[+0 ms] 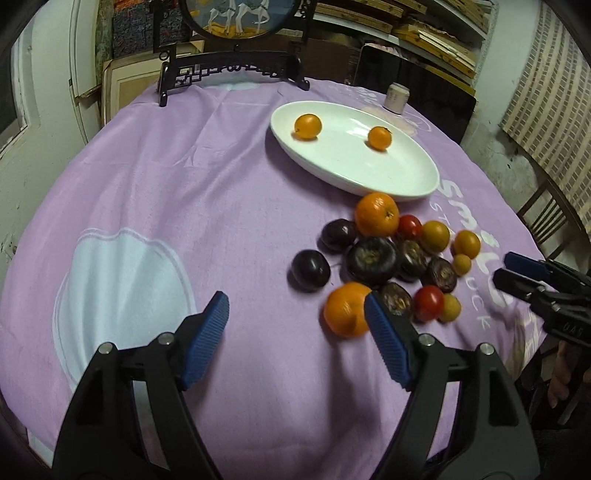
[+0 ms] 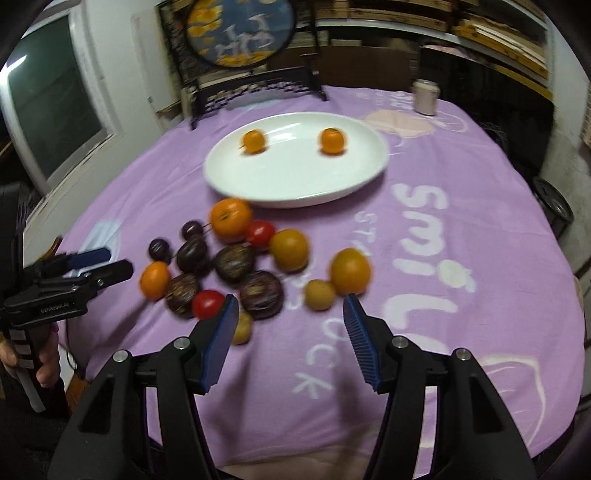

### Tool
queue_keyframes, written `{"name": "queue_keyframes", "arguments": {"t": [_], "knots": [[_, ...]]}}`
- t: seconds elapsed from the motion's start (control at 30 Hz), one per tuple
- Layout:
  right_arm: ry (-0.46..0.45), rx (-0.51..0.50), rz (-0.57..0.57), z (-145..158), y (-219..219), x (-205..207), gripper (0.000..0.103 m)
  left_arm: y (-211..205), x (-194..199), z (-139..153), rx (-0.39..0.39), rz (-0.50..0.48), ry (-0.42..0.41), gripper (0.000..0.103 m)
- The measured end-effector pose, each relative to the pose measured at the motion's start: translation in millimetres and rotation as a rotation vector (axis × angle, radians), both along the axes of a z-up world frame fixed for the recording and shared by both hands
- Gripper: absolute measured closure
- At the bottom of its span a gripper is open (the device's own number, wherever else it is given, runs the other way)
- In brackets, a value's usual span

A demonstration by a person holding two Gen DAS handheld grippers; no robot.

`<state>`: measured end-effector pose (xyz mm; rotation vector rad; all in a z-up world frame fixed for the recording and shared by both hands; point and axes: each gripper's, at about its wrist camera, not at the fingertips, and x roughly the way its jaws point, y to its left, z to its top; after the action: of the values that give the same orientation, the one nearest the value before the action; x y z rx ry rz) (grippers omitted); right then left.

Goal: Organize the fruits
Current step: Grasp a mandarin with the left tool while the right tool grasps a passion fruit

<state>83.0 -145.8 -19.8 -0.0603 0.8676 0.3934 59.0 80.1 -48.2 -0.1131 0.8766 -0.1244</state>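
Observation:
A white oval plate (image 1: 399, 177) (image 2: 258, 184) holds two small oranges (image 1: 307, 126) (image 2: 333, 140). In front of it a loose pile of fruit lies on the purple cloth: oranges (image 1: 376, 214) (image 2: 231, 218), red tomatoes (image 1: 428, 302) (image 2: 207, 303), dark purple fruits (image 1: 373, 260) (image 2: 261, 293) and small yellow fruits (image 2: 319, 294). My left gripper (image 1: 295, 317) is open and empty, just left of the pile, its right finger by an orange (image 1: 345, 309). My right gripper (image 2: 290, 314) is open and empty at the pile's near edge.
A round table with a purple printed cloth (image 1: 184, 184). A dark wooden stand with a round painted screen (image 1: 236, 70) (image 2: 240, 33) sits at the back. A small pale jar (image 1: 396, 98) (image 2: 425, 96) stands at the back right. Shelves and a chair surround the table.

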Motion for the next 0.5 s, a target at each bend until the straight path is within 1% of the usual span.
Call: {"name": "queue_keyframes", "arguments": {"t": [0.07, 0.17, 0.3, 0.4, 0.5], "knots": [[0.007, -0.014, 0.029, -7, 10, -2, 0.044, -2, -3, 0, 0.012, -0.012, 0.0, 0.022], [0.023, -0.046, 0.041, -18, 18, -3, 0.044, -1, -6, -3, 0.027, -0.019, 0.01, 0.021], [0.045, -0.053, 0.031, -24, 16, -1, 0.06, 11, -8, -10, 0.021, -0.002, 0.032, 0.021], [0.064, -0.091, 0.011, -32, 15, 2, 0.061, 18, -8, -13, 0.01, 0.008, 0.042, 0.021], [0.097, -0.123, 0.023, -45, 21, 7, 0.061, 17, -7, -15, 0.003, -0.002, 0.045, 0.021]]}}
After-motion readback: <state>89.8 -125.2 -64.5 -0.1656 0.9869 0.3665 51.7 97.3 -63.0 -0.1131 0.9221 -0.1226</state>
